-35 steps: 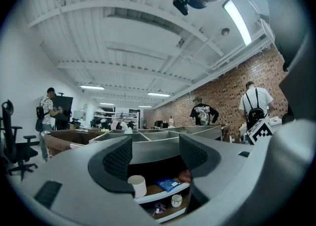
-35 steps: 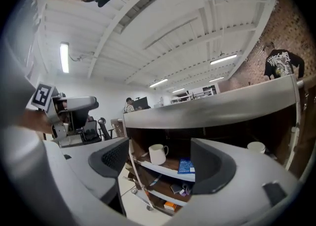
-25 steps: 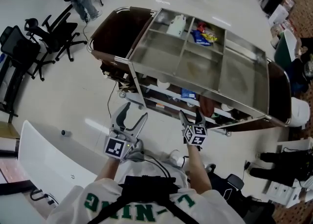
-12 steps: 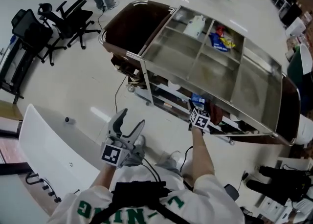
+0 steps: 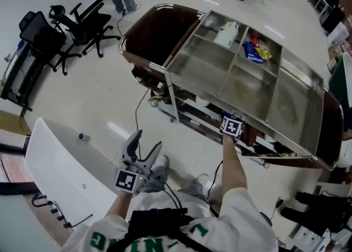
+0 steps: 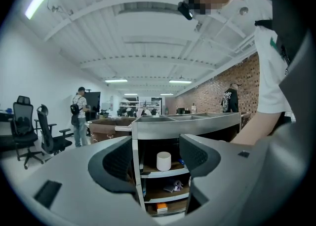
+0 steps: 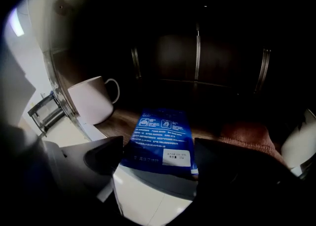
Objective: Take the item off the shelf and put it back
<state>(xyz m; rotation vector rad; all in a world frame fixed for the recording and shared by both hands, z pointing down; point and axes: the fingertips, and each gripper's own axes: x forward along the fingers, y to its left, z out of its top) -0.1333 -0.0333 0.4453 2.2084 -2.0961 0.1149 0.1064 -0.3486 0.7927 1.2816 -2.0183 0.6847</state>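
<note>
Left gripper (image 5: 137,154) idle, jaws wide, empty. Right gripper (image 7: 158,161) at the shelf (image 7: 123,121), jaws opening astride the blue packet (image 7: 160,138), which lies flat (near end seemingly past the lip). Risk: an off-centre pinch nudges it overboard.

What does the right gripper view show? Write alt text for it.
A blue packet lies on a dark shelf between the right gripper's opening jaws. A white mug stands left of it, a brownish cloth right.
</note>
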